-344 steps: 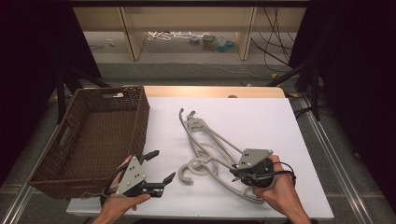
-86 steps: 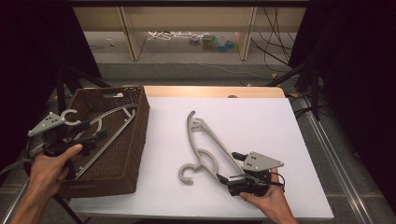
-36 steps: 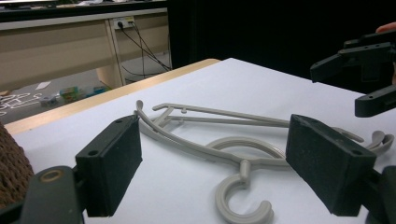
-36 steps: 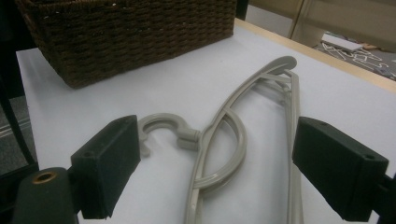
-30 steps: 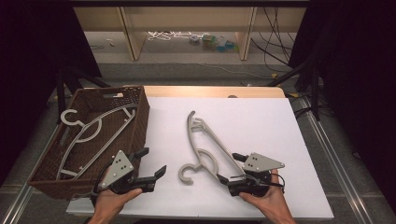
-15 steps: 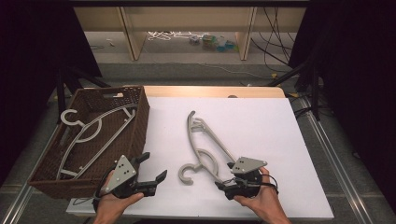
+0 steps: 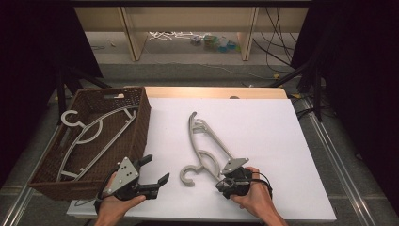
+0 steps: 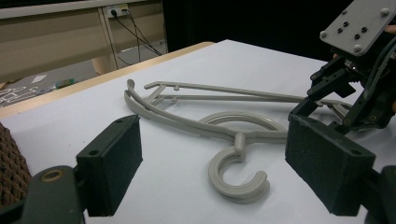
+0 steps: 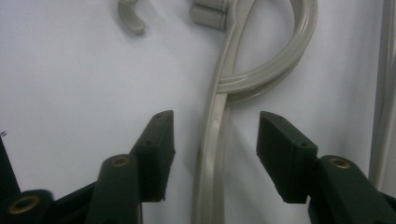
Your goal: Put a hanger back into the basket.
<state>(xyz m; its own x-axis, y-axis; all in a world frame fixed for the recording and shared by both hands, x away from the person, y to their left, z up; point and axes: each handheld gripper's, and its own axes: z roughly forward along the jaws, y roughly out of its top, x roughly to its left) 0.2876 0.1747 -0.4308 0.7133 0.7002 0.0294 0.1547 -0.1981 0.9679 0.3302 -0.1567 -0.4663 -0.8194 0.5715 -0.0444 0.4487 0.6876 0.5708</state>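
Nearest the person, the right gripper [image 7: 225, 182] sits low over the white bench [image 7: 263, 127], its fingers [image 9: 154, 149] straddling one arm of the grey plastic hanger [image 7: 207, 150]. They've just been closing in on it, but in the right gripper view there's a gap on both sides, so the pads aren't pressing the arm yet. Makes sense to go for that thin straight bit, since it's the only part slim enough to pinch easily.

The left gripper [image 7: 153, 172] hangs just off the bench's near edge, fingers spread wide with nothing between them, pointed at the hanger's hook, probably waiting its turn.

The hanger lies flat in the middle of the bench: smooth moulded plastic, curved arms, a loop in the middle, and a fat C-shaped hook facing the person.

Further left is a dark brown woven wicker basket [image 7: 141, 117], rough-textured with slanted walls, and another hanger [image 7: 89, 136] of the same kind already lies inside. My guess is this one goes there too.
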